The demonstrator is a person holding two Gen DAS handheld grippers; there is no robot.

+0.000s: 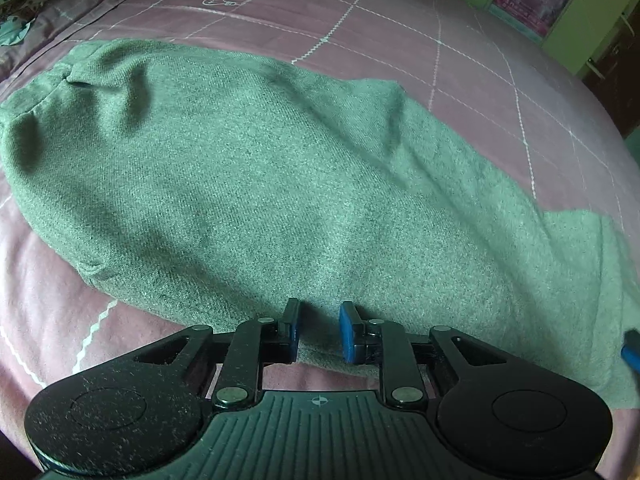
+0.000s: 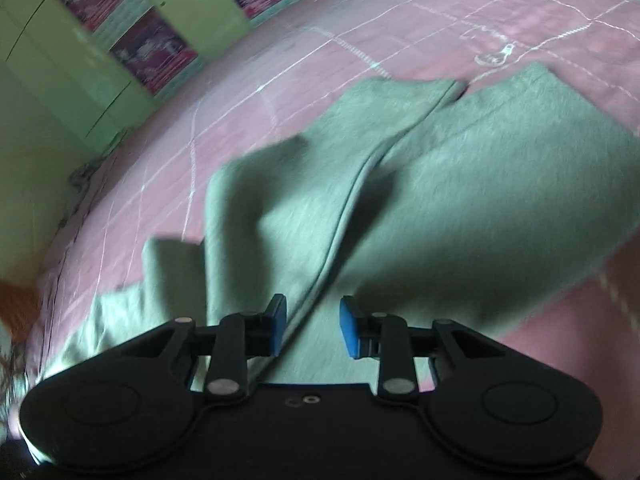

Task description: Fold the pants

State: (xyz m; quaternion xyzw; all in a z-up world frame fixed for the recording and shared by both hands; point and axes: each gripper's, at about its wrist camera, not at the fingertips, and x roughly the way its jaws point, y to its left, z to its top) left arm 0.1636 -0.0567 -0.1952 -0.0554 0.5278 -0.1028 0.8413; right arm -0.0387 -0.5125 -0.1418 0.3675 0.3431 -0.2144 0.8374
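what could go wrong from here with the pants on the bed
The pants lie unevenly: one layer juts out with a loose flap near the right gripper, so the next fold may come out crooked. Both grippers are open; the left gripper sits at the cloth's edge and may catch the bedcover too.

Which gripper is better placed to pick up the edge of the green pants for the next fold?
Probably the left. The left gripper is open with the near hem of the pants lying between its pads. The right gripper, also open, sits over the middle seam, not over an edge.
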